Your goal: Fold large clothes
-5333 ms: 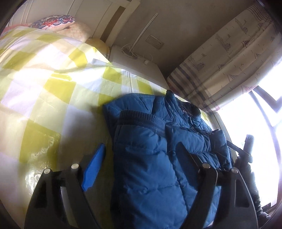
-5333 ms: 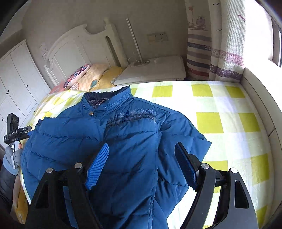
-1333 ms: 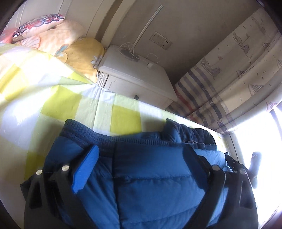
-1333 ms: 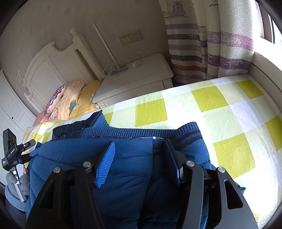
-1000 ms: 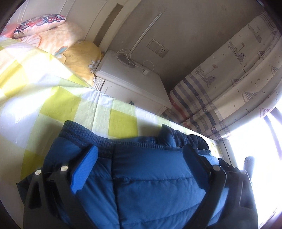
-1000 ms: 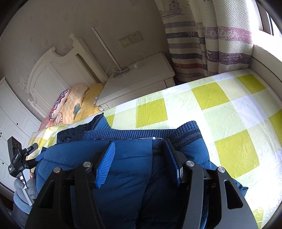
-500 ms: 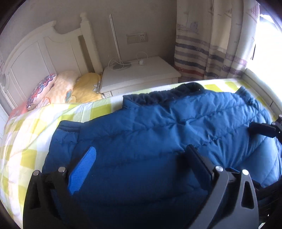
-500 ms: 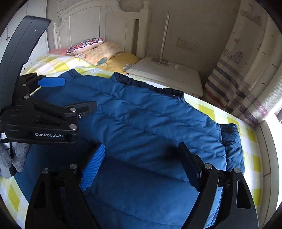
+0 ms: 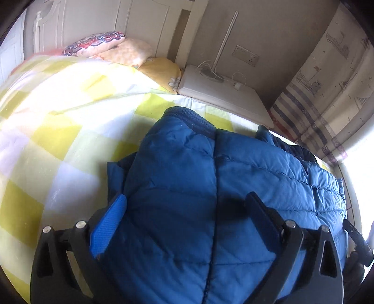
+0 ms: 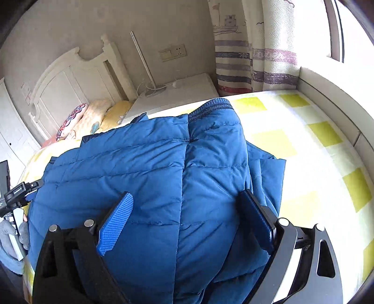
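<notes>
A big puffy blue quilted jacket (image 10: 145,168) lies folded on a bed with a yellow and white checked sheet (image 10: 311,163). In the right wrist view the jacket fills the middle and bottom of the frame, and its dark knitted cuff (image 10: 210,106) sits at the top middle, near the far edge of the bed.

The right gripper (image 10: 187,219), black with blue pads, is at the bottom of that frame. Its jaws have just been opening and now stand wide. The jacket lies under the gap between them, but the pads do not squeeze it.

In the left wrist view the jacket (image 9: 245,187) fills the lower middle and right. The left gripper (image 9: 184,215) at the bottom also stands wide over the cloth, not pinching it.

At the upper left of this view are flowery soft pillows (image 9: 109,46) against a white wooden headboard (image 9: 140,21). A white bedside table (image 9: 219,93) sits at the top middle, and a striped curtain with little boats (image 9: 327,81) hangs at the upper right.
</notes>
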A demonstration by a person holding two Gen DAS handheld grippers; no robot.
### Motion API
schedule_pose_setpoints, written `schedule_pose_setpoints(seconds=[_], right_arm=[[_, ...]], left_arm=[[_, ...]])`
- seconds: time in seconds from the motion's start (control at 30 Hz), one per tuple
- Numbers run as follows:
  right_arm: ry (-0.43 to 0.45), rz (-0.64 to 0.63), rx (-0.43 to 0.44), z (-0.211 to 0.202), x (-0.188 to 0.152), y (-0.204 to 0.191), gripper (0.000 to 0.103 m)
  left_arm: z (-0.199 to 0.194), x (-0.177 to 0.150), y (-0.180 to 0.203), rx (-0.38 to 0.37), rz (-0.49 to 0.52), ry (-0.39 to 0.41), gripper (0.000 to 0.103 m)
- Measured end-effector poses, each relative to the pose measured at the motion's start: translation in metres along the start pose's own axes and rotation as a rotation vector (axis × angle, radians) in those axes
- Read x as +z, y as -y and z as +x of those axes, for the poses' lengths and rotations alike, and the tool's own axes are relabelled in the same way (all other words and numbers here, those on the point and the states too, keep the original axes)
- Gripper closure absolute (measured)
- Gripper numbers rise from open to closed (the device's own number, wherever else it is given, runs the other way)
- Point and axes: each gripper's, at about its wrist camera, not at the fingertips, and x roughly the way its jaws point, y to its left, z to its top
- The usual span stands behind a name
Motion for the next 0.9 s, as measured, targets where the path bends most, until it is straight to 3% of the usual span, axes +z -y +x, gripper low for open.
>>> schedule_pose_setpoints(seconds=[0.1, 0.23, 0.33, 0.4, 0.47, 0.57, 0.67, 0.7, 0.77, 0.83, 0.9], right_arm=[[0.007, -0.030, -0.030, 0.003, -0.001, -0.007, 0.015], [0.007, 0.009, 0.014, 0.002, 0.000, 0.000, 0.015], [0.010, -0.021, -0.054, -0.008, 0.001, -0.010, 0.015], [0.054, -0.056, -0.068, -0.028, -0.003, -0.029, 0.015], [0.083, -0.090, 0.011, -0.049, -0.011, -0.056, 0.015], [0.084, -0.273, 0.042, -0.064, -0.034, -0.112, 0.014], [0.005, -0.486, -0.017, -0.044, -0.064, -0.159, 0.014], [0.013, -0.526, -0.063, -0.037, -0.073, -0.165, 0.014], [0.021, -0.506, -0.051, -0.032, -0.081, -0.161, 0.013], [0.014, -0.490, -0.041, -0.034, -0.078, -0.150, 0.013], [0.026, -0.480, -0.075, -0.044, -0.071, -0.138, 0.013]], left_arm=[[0.002, -0.001, 0.003, 0.012, 0.005, 0.010, 0.003], [0.002, 0.000, -0.003, -0.004, -0.029, 0.017, 0.003], [-0.002, 0.002, 0.001, 0.055, -0.022, 0.010, 0.003], [-0.022, -0.002, 0.016, 0.084, 0.026, 0.058, 0.004], [-0.049, -0.014, 0.042, 0.040, 0.089, 0.124, 0.004], [-0.071, -0.042, 0.097, 0.028, 0.246, 0.166, 0.003], [-0.049, -0.074, 0.138, 0.069, 0.372, 0.084, 0.003], [-0.034, -0.084, 0.143, 0.089, 0.402, 0.043, 0.002], [-0.025, -0.097, 0.144, 0.114, 0.427, 0.083, 0.002], [-0.027, -0.095, 0.135, 0.093, 0.405, 0.055, 0.002], [-0.039, -0.089, 0.119, 0.129, 0.371, 0.090, 0.002]])
